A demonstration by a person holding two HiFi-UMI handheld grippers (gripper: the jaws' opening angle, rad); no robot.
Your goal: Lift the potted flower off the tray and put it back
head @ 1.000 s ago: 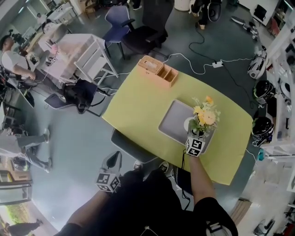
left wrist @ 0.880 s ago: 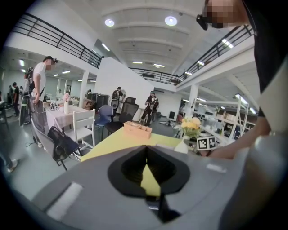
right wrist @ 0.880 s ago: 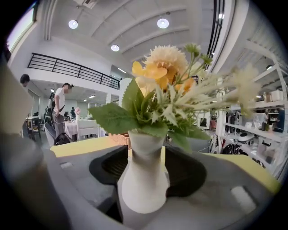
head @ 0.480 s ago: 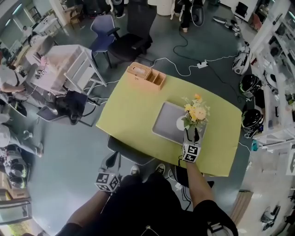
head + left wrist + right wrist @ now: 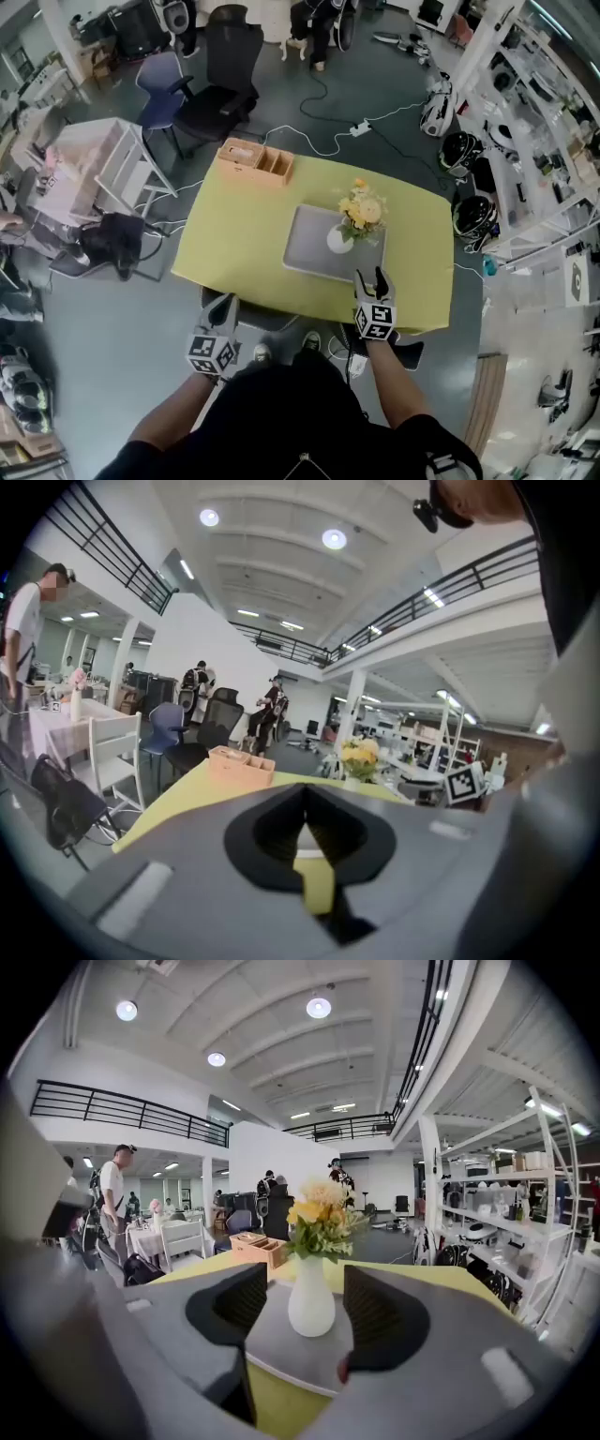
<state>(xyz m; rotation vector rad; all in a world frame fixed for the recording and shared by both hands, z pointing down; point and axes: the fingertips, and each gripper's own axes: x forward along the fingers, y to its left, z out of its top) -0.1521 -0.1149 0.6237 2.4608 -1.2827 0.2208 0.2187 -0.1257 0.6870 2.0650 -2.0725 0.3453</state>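
Holds the right gripper forward at lower centre, jaws spread wide; holds the left gripper back at lower left, jaws pressed together; extends both forearms up from the bottom edge.

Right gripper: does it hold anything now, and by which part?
Nothing. The right gripper is open, short of the potted flower standing on the tray; the left gripper is shut on nothing.

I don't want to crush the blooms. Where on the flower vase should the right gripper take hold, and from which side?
I'd take the white vase on its narrowing upper body, just below the flowers, coming in level from the near edge of the table, where the open right gripper faces it. It stands upright on the tray, and the blooms spread wide above.
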